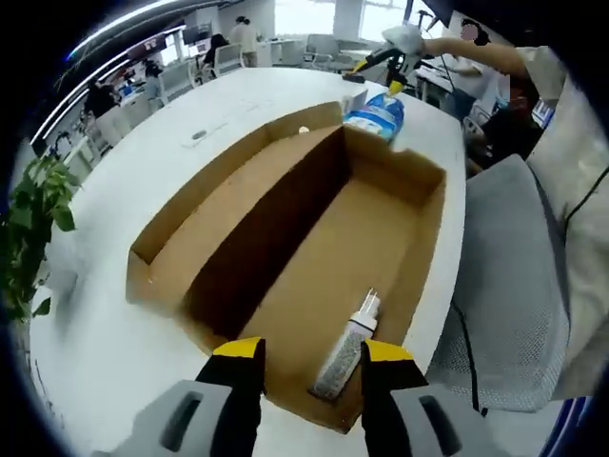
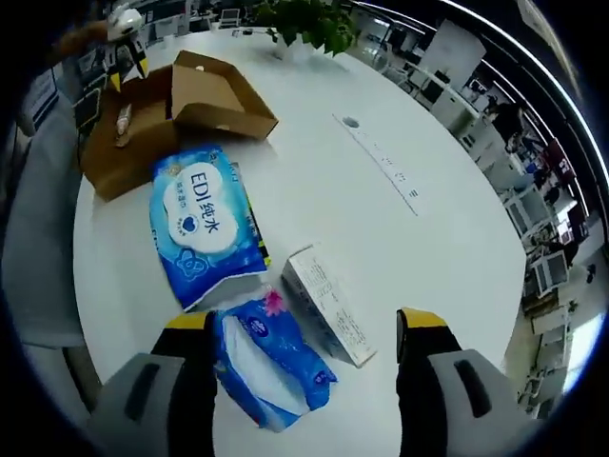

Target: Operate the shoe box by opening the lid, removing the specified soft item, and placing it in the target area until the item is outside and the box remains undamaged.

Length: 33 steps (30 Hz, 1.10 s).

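Observation:
The brown shoe box (image 1: 285, 238) lies open on the white table, its lid (image 1: 205, 205) folded out to one side. A small grey-white tube (image 1: 348, 345) rests on the box floor just ahead of my left gripper (image 1: 312, 367), whose jaws are open at the box's near end. In the right gripper view, my right gripper (image 2: 304, 333) stands open over a soft blue tissue pack (image 2: 271, 360) and a white carton (image 2: 328, 303). A larger blue wipes pack (image 2: 200, 224) lies between them and the shoe box (image 2: 143, 124). The same wipes pack (image 1: 379, 114) sits beyond the box.
A grey mesh chair (image 1: 514, 276) stands close by the table edge beside the box. A potted plant (image 1: 33, 219) is at the table's side, the same plant (image 2: 309, 19) at its far end. A person's sleeve (image 1: 571, 143) is beside the chair. Office desks and people fill the background.

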Motion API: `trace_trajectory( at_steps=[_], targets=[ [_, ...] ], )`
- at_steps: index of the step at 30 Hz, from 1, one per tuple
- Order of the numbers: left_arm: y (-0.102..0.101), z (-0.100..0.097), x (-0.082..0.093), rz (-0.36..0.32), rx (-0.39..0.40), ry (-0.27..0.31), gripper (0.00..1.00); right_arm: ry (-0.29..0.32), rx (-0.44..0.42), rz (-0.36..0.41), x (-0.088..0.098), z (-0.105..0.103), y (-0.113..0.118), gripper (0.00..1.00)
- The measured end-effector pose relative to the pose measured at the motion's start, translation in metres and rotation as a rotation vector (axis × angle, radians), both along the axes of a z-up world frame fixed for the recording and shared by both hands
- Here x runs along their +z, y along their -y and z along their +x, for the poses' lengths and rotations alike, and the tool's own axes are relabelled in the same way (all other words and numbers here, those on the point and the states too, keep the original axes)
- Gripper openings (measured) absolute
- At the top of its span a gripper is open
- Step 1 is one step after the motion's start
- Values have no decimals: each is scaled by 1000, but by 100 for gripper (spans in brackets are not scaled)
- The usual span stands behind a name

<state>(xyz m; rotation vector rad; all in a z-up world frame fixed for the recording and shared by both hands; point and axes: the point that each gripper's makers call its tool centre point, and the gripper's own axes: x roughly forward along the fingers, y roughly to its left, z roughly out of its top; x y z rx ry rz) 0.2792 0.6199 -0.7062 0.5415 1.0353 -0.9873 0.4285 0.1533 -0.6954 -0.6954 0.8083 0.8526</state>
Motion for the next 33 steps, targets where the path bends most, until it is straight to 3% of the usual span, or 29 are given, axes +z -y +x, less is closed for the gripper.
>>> trace_trajectory(
  at_steps=[15, 23, 33],
  targets=[
    [9, -6, -22, 79, -239, -91, 46, -10, -50, 225, 29, -63, -32, 93],
    [6, -11, -39, 142, -338, -127, 42, -26, -40, 303, 47, -97, -52, 96],
    [7, -15, -53, 172, -441, -195, 41, -14, -69, 337, 53, -115, -56, 96]
  ],
)
